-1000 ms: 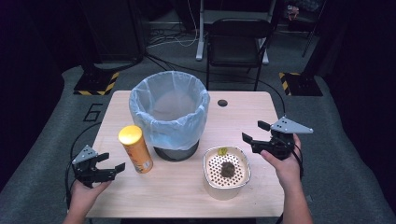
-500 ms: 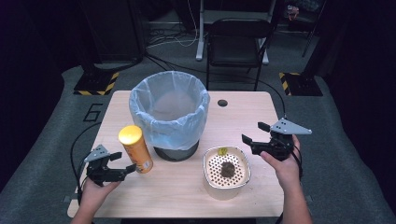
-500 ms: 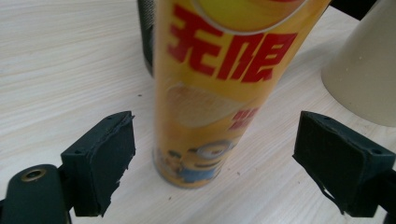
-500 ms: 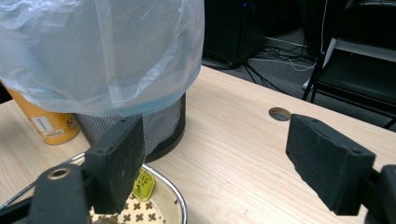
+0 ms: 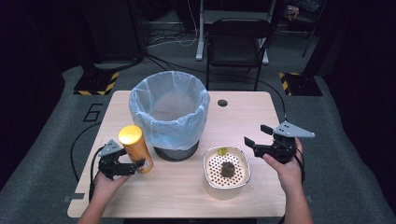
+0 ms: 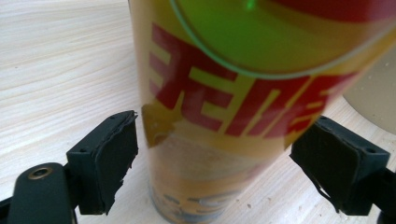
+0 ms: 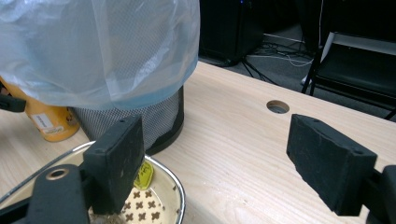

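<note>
On the desk [image 5: 187, 196], the lined bin [image 5: 169, 112] stands beyond both claws. The yellow can [image 5: 135, 148] stands upright between the left claw's [image 5: 131, 167] wide jaws, untouched. The right claw [image 5: 257, 136] hovers wide beside the perforated bowl [image 5: 227, 170].

The right claw [image 7: 224, 172] stands wide open, its two black jaws rising from six o'clock with bare wooden worktop [image 7: 243, 116] between them. At ten o'clock a mesh bin [image 7: 140, 116] lined with a pale plastic bag [image 7: 102, 46] stands beside a yellow canister [image 7: 51, 121] at nine. A perforated dish [image 7: 159, 200] holding a small yellow piece [image 7: 144, 175] sits at seven, a black chair [image 7: 359, 60] at two.
</note>
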The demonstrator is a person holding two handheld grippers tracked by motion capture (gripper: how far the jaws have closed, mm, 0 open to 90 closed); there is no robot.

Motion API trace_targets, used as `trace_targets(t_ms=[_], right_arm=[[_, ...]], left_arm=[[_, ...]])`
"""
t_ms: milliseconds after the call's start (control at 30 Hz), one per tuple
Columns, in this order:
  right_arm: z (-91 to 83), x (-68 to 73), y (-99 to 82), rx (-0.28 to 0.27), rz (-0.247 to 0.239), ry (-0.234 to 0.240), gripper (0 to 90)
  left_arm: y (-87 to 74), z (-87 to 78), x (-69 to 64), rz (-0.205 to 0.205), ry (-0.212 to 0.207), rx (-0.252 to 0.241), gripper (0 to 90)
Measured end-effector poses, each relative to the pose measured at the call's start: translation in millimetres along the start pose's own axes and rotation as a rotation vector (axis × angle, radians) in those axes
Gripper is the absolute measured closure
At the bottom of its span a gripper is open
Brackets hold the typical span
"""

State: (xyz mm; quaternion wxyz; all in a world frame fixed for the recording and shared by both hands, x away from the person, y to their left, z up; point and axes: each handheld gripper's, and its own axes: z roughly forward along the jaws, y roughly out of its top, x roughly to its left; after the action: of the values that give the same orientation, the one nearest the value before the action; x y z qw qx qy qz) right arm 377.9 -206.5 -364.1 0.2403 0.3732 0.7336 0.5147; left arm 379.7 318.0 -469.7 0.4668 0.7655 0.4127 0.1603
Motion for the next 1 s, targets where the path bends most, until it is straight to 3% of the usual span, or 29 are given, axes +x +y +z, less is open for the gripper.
trace_targets(t_ms=[67,133,200,300,500,633,1000], right_arm=[[0.1,0.5,-1.1,0.010,-0.006,-0.002,18.9],[0.0,0.8,-2.4,0.010,-0.003,-0.005,18.9],[-0.5,0.7,-3.2,0.012,0.000,-0.008,18.9],[-1.0,0.1,-4.6,0.015,0.004,-0.013,18.9],[-2.3,-0.7,-7.3,0.015,0.010,-0.015,19.1],[-2.4,-1.1,-8.0,0.018,0.016,-0.018,19.3],[-8.0,-8.2,-9.7,0.000,0.030,-0.030,20.0]], left_arm=[[0.7,0.7,-0.3,0.013,0.000,0.018,15.2],[0.3,3.0,-1.0,0.014,0.019,0.004,15.8],[0.9,3.4,0.9,0.014,0.001,0.015,17.5],[0.1,5.1,0.7,0.013,0.013,-0.008,20.9],[1.5,2.4,-3.2,0.078,0.043,0.007,23.4],[2.6,0.6,-6.0,0.099,0.070,0.009,24.0],[9.1,-30.5,-7.7,0.096,0.068,-0.014,24.2]])
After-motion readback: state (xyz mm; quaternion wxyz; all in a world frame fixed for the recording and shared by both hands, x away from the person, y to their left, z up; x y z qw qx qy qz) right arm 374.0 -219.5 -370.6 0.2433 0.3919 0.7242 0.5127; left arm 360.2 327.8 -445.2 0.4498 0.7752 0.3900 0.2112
